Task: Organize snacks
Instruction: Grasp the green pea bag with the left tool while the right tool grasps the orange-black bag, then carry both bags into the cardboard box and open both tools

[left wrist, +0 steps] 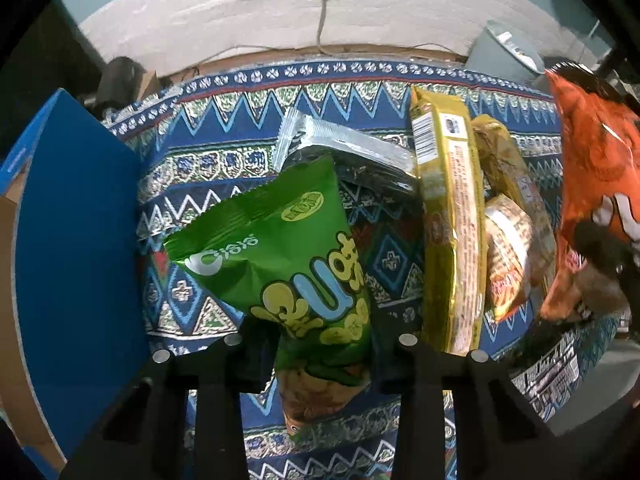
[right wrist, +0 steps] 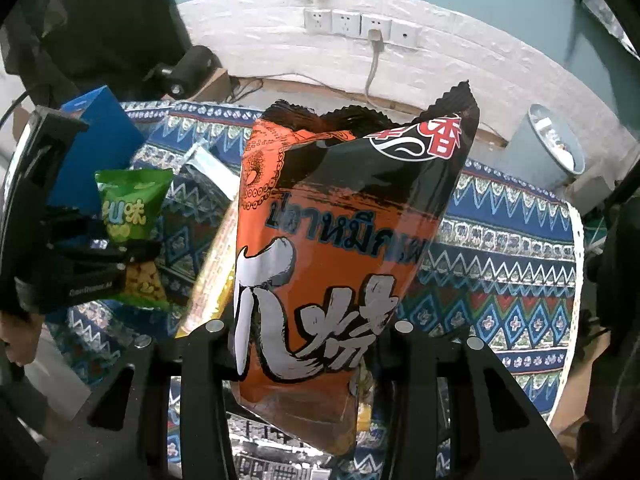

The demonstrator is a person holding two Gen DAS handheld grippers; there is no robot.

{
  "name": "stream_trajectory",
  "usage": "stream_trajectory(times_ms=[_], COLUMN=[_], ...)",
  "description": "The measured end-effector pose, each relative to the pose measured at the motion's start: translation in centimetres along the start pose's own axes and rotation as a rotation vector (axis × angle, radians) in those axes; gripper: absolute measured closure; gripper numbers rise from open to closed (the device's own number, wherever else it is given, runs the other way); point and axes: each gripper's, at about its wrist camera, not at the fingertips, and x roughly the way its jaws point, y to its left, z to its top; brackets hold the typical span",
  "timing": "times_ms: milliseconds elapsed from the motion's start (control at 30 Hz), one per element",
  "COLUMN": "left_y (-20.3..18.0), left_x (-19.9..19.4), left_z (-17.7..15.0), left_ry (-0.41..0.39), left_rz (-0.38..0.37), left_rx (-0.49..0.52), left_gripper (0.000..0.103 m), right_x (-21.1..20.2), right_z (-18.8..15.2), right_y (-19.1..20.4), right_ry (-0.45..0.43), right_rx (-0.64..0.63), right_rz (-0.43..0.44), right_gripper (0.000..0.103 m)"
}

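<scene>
Both grippers are gripping snack bags over the patterned tablecloth (left wrist: 400, 80).

The blue box (left wrist: 76, 240) is standing at the cloth's left edge. The right gripper (right wrist: 304, 354) is clamping the orange-and-black bag (right wrist: 340, 220), lifting it upright. The gold packet (left wrist: 448, 216) is lying beside smaller wrapped snacks, touching the silver-edged dark packet (left wrist: 352, 152). The left gripper (left wrist: 324, 364) is pinching the green bag (left wrist: 280, 248) near its lower end.
</scene>
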Motion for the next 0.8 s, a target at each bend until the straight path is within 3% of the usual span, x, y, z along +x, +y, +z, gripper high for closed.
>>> stream_trajectory(times_ms=[800], left_y=[2.8], left_x=[-10.9], left_z=[-5.0], left_ry=[-0.244], left_rz=[0.100], left_rx=[0.098], left_gripper=[0.068], right_x=[-4.5], right_z=[1.6], right_y=[6.0], right_ry=[-0.106], right_rx=[-0.073], right_rz=[0.042], right_gripper=[0.063])
